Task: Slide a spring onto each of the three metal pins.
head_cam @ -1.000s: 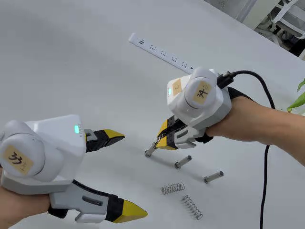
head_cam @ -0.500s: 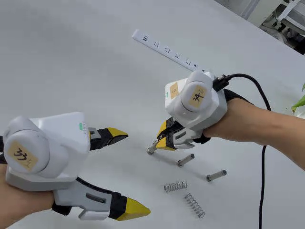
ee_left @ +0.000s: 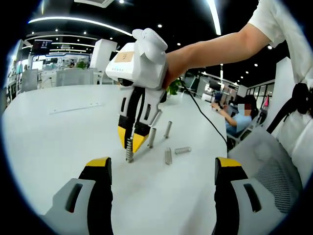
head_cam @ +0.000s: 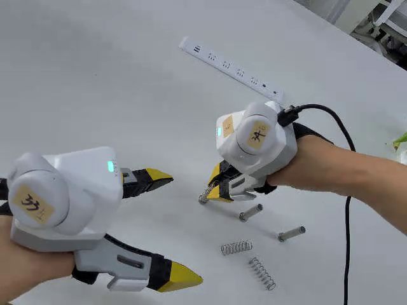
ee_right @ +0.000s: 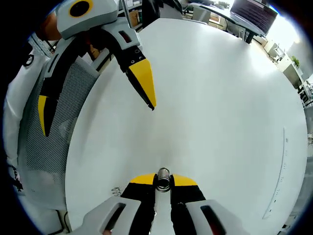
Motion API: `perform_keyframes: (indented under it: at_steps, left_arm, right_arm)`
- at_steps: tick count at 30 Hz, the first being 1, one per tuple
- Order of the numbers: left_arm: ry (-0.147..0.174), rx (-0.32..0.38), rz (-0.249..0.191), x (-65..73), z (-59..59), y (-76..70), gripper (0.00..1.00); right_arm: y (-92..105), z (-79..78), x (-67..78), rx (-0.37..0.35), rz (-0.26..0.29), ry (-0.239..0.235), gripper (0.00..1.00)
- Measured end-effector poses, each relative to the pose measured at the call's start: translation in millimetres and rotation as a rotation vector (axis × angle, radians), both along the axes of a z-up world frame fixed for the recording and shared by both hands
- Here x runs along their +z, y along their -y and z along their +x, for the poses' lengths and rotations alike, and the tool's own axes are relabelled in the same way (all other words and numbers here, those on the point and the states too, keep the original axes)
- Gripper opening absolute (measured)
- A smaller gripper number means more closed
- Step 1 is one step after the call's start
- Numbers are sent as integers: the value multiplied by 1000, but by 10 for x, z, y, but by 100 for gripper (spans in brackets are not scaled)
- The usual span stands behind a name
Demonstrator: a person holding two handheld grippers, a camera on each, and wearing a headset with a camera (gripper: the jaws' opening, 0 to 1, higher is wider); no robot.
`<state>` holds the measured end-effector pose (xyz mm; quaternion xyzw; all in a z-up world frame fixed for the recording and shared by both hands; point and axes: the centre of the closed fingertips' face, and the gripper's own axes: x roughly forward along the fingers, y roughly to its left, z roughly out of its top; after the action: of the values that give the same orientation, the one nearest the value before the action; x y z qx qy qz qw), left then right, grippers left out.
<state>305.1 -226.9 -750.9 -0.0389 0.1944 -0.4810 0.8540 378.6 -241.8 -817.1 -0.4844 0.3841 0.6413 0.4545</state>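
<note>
We hold the right gripper (head_cam: 217, 189) low over the desk (head_cam: 95, 95), its jaws clenched on a spring (ee_right: 163, 177). The spring slants down from the yellow tips, and its lower end meets the first pin (head_cam: 202, 199), which rests on the desk. The second pin (head_cam: 250, 212) and third pin (head_cam: 291, 233) lie bare further right, apart from each other. A loose spring (head_cam: 236, 247) and the last spring (head_cam: 261, 273) lie nearer us, side by side. Our left gripper (head_cam: 172, 227) hovers well apart on the left, jaws released and spread wide. A power strip (head_cam: 229, 67) lies beyond.
</note>
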Motion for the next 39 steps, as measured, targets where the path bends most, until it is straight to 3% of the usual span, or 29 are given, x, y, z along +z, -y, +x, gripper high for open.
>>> perform_keyframes:
  at_steps: [25, 39]
  left_arm:
    - [-4, -5, 3, -4, -8, 10, 85]
    - [2, -14, 19, 29, -15, 15, 85]
  right_arm:
    - [-2, -22, -106, -5, -5, -10, 9]
    - [-3, -2, 11, -59, 43, -17, 19]
